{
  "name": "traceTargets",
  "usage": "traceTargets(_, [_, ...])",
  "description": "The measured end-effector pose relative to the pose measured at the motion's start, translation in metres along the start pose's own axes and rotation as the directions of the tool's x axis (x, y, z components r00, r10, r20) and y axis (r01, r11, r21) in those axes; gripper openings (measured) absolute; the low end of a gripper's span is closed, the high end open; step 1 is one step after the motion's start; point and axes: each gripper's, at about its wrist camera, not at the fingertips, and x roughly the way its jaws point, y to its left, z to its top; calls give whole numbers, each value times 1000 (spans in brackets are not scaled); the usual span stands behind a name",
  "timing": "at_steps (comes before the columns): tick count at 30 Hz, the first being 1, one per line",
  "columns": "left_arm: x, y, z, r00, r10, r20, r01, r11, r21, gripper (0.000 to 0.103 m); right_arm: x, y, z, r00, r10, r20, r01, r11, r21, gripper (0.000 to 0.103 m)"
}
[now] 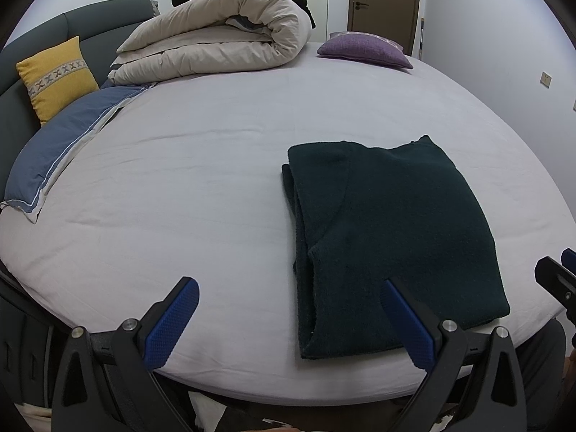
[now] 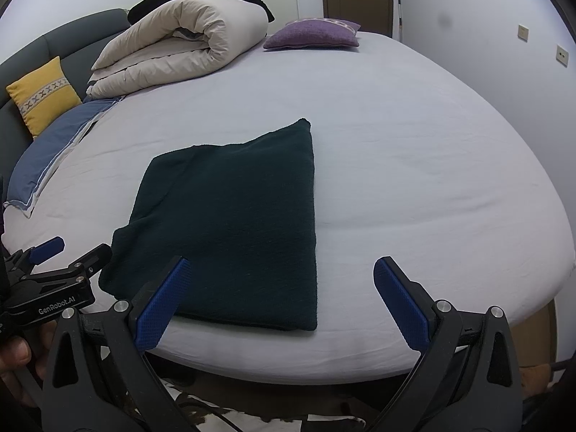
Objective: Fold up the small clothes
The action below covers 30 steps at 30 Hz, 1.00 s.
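Observation:
A dark green knit garment [image 1: 392,237] lies folded into a rectangle on the white bed sheet [image 1: 180,198], near the bed's front edge. It also shows in the right wrist view [image 2: 230,223]. My left gripper [image 1: 289,291] is open and empty, just before the bed's front edge, its right finger over the garment's near left corner. My right gripper [image 2: 280,273] is open and empty, hovering over the garment's near edge. The left gripper also shows at the left of the right wrist view [image 2: 72,252].
A rolled beige duvet [image 1: 216,36] lies at the back of the bed. A purple cushion [image 1: 365,50] is at the back right, a yellow cushion [image 1: 55,75] and a blue pillow [image 1: 61,144] at the left. A brown door [image 1: 385,0] stands behind.

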Motion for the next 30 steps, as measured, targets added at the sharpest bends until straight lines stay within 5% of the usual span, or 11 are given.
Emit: traceTargets(30, [2, 2, -3, 1000, -8, -4, 8, 1000, 0, 103, 0, 1, -2, 1000, 10, -4, -10, 1000, 7, 103])
